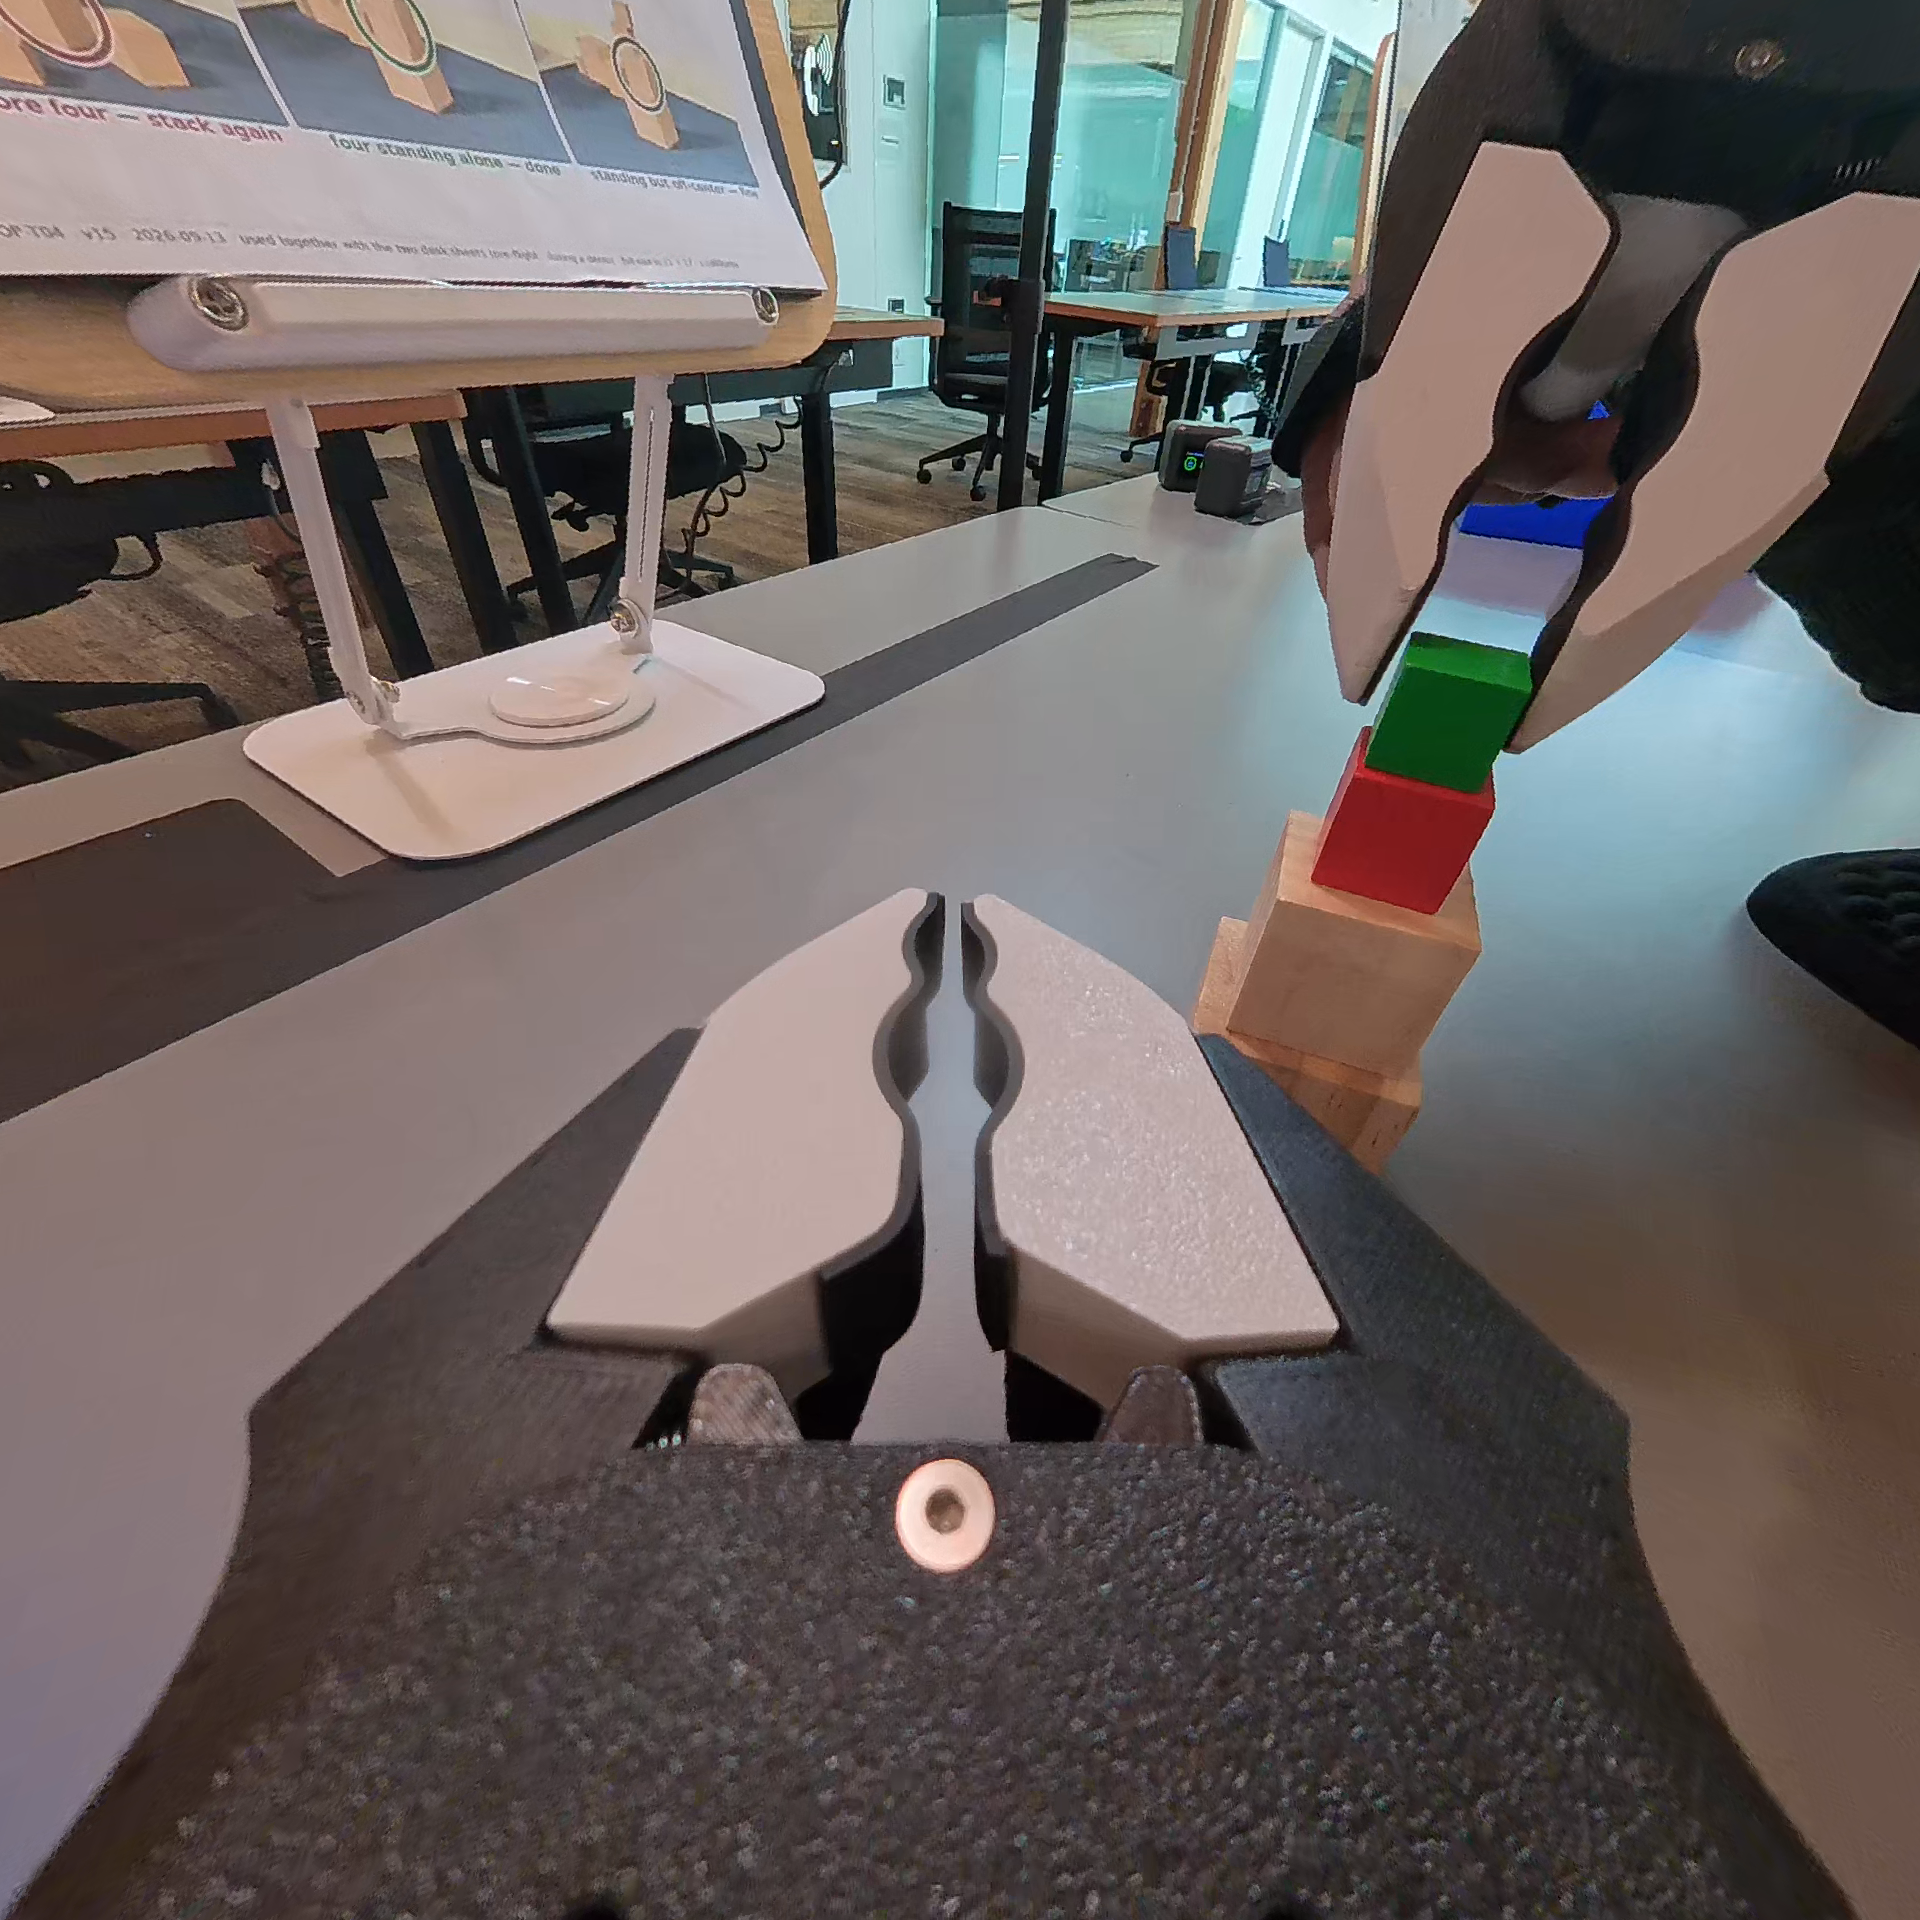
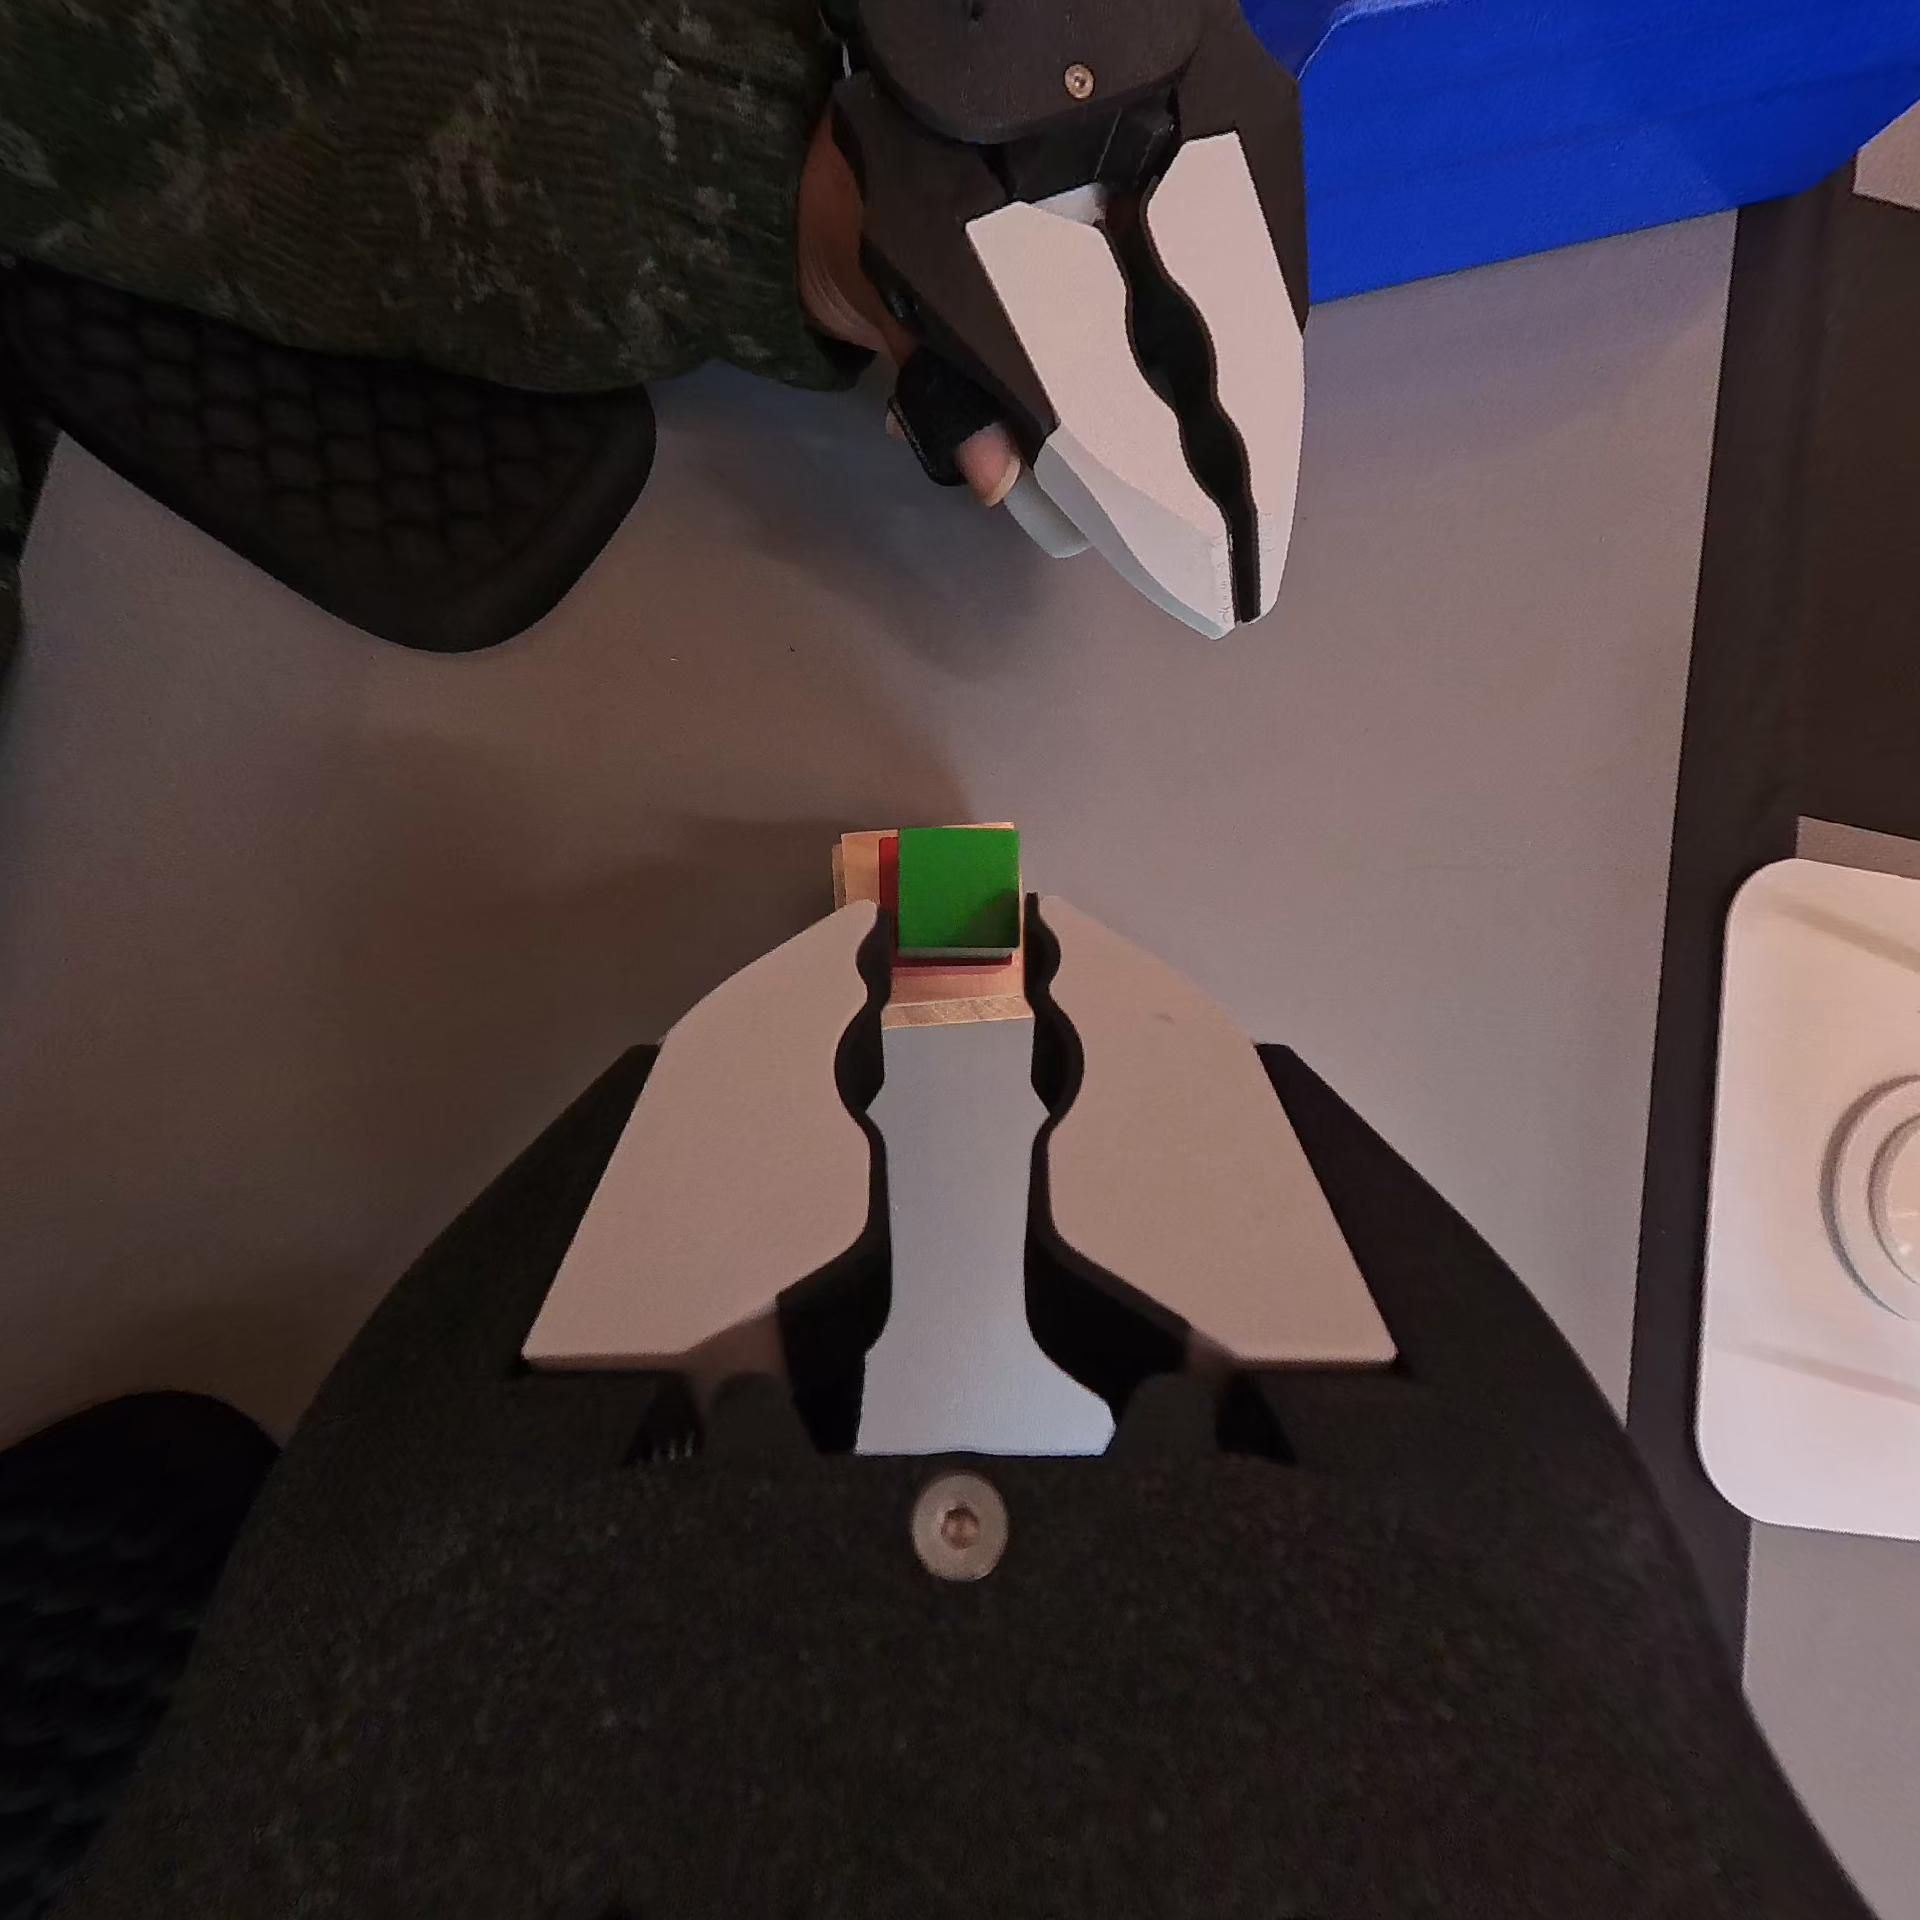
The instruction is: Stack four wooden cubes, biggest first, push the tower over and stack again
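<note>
Right now: right tool [image 2: 956, 914] points straight down over the stack. Its jaws are apart and straddle the small green wooden cube [image 2: 956, 888]; a thin sliver shows each side, so the pads aren't pressing. Green sits atop a red wooden cube [image 1: 1397, 831], then two pale plain-wood blocks [image 1: 1340, 977] on the grey surface [image 2: 416, 831]. Stack axis is vertical, in line w/ right tool. Left tool [image 1: 954, 899] is closed on nothing, low over surface; stack is off to its right, clear of it. Farther back: white stand base [image 1: 540, 748].
</note>
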### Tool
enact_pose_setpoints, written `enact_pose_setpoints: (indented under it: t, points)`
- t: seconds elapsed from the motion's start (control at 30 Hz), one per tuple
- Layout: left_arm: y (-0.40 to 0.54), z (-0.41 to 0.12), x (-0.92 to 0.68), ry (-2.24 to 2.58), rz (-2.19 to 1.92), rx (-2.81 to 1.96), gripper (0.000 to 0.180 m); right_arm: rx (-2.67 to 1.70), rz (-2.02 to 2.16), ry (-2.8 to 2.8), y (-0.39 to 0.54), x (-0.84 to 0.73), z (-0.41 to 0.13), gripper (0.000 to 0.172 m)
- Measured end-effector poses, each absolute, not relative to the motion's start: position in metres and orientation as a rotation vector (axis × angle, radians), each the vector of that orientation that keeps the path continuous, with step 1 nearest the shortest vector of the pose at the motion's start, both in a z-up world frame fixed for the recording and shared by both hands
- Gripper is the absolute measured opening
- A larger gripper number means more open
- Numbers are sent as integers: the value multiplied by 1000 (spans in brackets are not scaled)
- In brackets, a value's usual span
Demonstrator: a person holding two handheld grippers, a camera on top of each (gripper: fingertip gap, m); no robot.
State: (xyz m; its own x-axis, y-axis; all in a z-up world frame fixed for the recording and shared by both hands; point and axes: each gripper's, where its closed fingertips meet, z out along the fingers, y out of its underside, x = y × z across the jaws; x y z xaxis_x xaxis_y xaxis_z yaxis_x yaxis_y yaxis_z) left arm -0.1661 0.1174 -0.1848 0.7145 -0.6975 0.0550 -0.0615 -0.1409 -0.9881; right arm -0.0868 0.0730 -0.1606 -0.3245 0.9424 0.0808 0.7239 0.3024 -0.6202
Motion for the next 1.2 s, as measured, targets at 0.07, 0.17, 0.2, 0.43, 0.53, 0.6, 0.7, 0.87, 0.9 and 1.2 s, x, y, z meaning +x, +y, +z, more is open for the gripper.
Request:
enact_pose_setpoints:
  t: [0.07,0.17,0.2,0.43,0.53,0.6,0.7,0.87,0.9,1.2]
  points:
    - [117,-185,-166,624,-618,-1640,3,-1482,690,-2127,74,-87,-159,29]
    - [117,-184,-165,625,-622,-1636,3,-1484,730,-2070,75,-83,-153,35]
    - [116,-184,-165,625,-622,-1635,3,-1478,750,-2036,76,-81,-151,36]
    - [117,-185,-164,626,-613,-1636,2,-1407,883,-1559,92,-61,-133,40]
    - [118,-184,-165,613,-593,-1639,1,-1444,815,-1285,110,-33,-130,2]
    - [121,-184,-169,582,-557,-1661,0,-1435,715,-1031,125,-3,-120,0]
    - [127,-187,-176,534,-481,-1708,0,-1453,649,-845,123,33,-121,0]
    - [134,-202,-192,423,-314,-1866,0,-1482,537,-662,130,82,-124,0]
    - [134,-207,-197,382,-269,-1912,0,-1484,534,-615,134,92,-121,0]
    - [97,-236,-178,476,102,-2106,0,-1500,494,-359,154,161,-111,0]
